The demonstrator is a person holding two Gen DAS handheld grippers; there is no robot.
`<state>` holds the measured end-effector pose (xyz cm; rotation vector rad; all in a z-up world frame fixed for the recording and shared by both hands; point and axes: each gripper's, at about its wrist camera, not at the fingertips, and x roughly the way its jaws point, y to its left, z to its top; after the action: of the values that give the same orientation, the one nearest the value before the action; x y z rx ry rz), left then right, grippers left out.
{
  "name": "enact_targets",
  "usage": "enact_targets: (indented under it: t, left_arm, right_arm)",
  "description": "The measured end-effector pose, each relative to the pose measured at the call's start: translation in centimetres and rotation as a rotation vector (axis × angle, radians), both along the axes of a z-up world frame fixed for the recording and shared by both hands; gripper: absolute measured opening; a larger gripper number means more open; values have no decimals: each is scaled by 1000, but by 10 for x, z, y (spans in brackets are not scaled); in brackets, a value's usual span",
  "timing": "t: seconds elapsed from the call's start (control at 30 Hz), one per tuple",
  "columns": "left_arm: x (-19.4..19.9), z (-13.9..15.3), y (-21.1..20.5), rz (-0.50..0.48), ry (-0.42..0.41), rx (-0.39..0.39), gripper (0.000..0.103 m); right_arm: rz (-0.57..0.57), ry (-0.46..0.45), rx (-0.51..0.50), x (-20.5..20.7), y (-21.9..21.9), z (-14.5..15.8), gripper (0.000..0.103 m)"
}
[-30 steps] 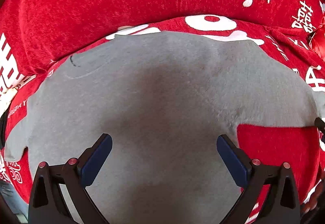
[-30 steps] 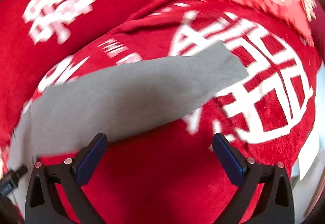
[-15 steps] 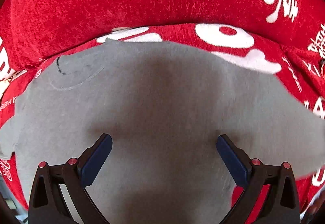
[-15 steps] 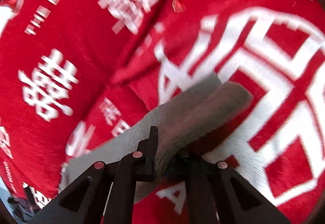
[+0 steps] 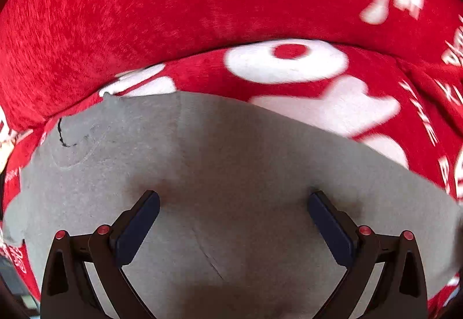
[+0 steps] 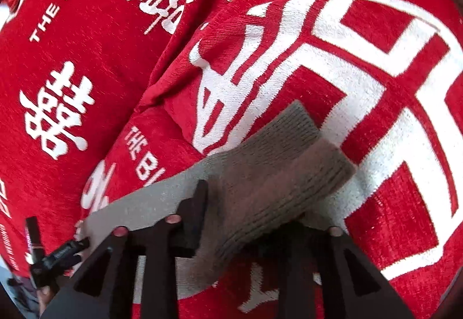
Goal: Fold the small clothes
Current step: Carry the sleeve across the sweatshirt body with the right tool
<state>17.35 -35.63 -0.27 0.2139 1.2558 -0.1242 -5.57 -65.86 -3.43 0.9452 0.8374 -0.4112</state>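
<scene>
Left gripper (image 5: 233, 204) wide over grey garment (image 5: 231, 174), right gripper (image 6: 246, 212) clamping its ribbed cuff (image 6: 289, 168), red blanket (image 6: 376, 87) underneath

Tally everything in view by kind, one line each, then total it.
Grey garment: 1
Red blanket with white lettering: 1
Grippers: 2, the left gripper open, the right gripper shut on the garment's ribbed cuff
Total: 4

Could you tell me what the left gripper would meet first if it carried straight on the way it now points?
Most likely the grey garment: the open left gripper points at it, its fingers wide apart. The red blanket rises behind; depth is unclear.
</scene>
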Motion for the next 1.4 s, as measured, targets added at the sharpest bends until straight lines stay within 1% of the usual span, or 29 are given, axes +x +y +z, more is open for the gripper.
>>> enact_targets:
  t: [0.03,0.13,0.17,0.2,0.23,0.27,0.3,0.33,0.37,0.4,0.47,0.5,0.57,0.63,0.67,0.7,0.8,0.87,0.9,0.97,1.0,1.07,1.13,1.17,1.23,1.27,1.33,1.37,1.4]
  left_arm:
    - [-11,0,-3,-23,10,-20,103]
    - [-56,5,0,-85,30,-90,103]
    - [-67,4,1,-127,76,-116,103]
    - [-73,7,0,-152,85,-125,103]
    - [-81,13,4,-170,71,-134,103]
    - [-85,22,13,-168,43,-142,103]
    - [-85,29,22,-144,14,-146,103]
    - [-81,34,32,-108,-10,-148,103]
    - [-75,37,44,-58,-25,-151,103]
    - [-66,36,58,6,-18,-160,103]
    - [-50,25,81,82,20,-167,103]
    - [-45,18,85,109,37,-150,103]
    - [-46,1,86,101,78,-99,103]
    - [-58,-1,80,70,34,-81,103]
    - [-63,-1,77,50,44,-81,103]
    - [-69,-1,76,35,64,-95,103]
    - [-83,1,77,1,65,-97,103]
    - [-88,6,89,-4,95,-146,103]
    - [-90,10,99,12,109,-191,103]
    - [-94,18,122,64,121,-271,103]
    - [-98,19,138,94,120,-292,103]
    - [-106,23,171,153,107,-326,103]
    - [-109,26,198,193,91,-340,103]
    - [-112,28,215,220,78,-347,103]
    - [-116,33,252,275,55,-372,103]
    - [-117,35,270,301,42,-383,103]
    - [-120,36,305,347,18,-396,103]
    - [-125,38,323,368,5,-403,103]
    - [-128,37,338,384,-7,-405,103]
  right_arm:
    - [3,-10,8,-1,0,0,47]
    - [20,-27,13,3,2,0,61]
    - [25,-25,9,3,2,0,62]
    - [27,-20,1,5,3,0,62]
    - [28,-18,-7,7,4,1,61]
    - [41,-8,-22,9,6,1,57]
    - [60,1,-37,11,8,3,30]
    - [73,20,-58,12,9,5,11]
    - [72,37,-87,12,11,10,10]
    - [66,38,-108,12,12,15,9]
    - [58,24,-139,9,16,29,8]
    - [57,23,-154,9,18,35,8]
    - [68,23,-208,11,25,50,8]
    - [80,25,-255,14,32,64,8]
    - [85,27,-278,15,35,72,8]
    - [86,28,-290,16,37,78,8]
    - [83,16,-308,19,43,97,8]
    - [91,0,-318,22,50,111,8]
    - [99,-14,-328,24,57,120,8]
    - [119,-40,-354,30,74,140,8]
    - [135,-57,-374,34,87,153,8]
    - [171,-85,-407,45,115,174,8]
    - [208,-109,-426,59,145,190,8]
    - [245,-122,-444,71,171,201,8]
    - [302,-136,-468,89,213,212,8]
    - [349,-145,-485,102,246,217,8]
    - [418,-150,-505,119,294,220,8]
    - [471,-144,-519,132,332,217,8]
    - [497,-137,-525,139,351,214,8]
